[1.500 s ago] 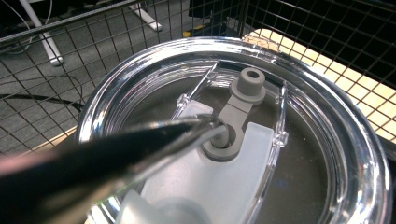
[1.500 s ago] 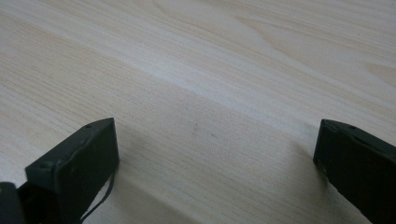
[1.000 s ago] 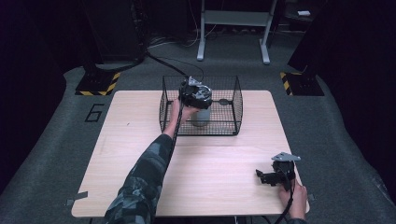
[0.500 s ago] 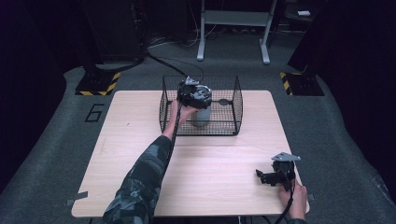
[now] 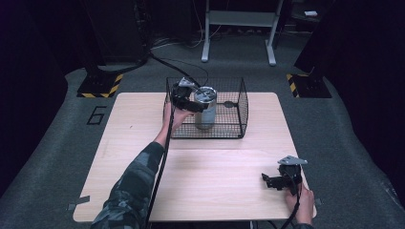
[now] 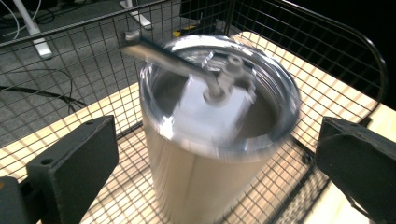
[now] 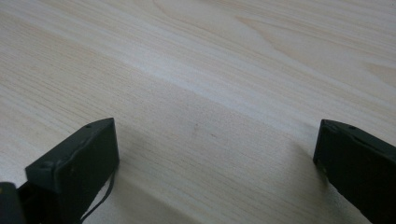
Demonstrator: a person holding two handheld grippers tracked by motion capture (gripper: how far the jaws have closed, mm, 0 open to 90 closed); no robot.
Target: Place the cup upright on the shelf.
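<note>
A tumbler (image 6: 205, 154) of brushed steel with a soft satin sheen wears a clear glossy plastic lid (image 6: 219, 100) carrying a grey metal lever. It stands inside a basket (image 5: 239, 102) of thin black-coated wire mesh. The table (image 5: 215, 191) is pale wood with fine straight grain and a smooth matt finish. Both grippers, left gripper (image 6: 215, 186) and right gripper (image 7: 215, 186), have matt black plastic jaws. The floor is rough grey carpet.

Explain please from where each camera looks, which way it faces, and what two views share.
High view: above the person's side, facing forward and down on the table; both forearms and hand-held grippers show.
Left gripper view: on the left hand-held gripper, facing the steel tumbler in the wire basket; black jaws apart.
Right gripper view: on the right hand-held gripper, facing bare tabletop; jaws apart.
Shared: high and left views show tumbler and basket.
</note>
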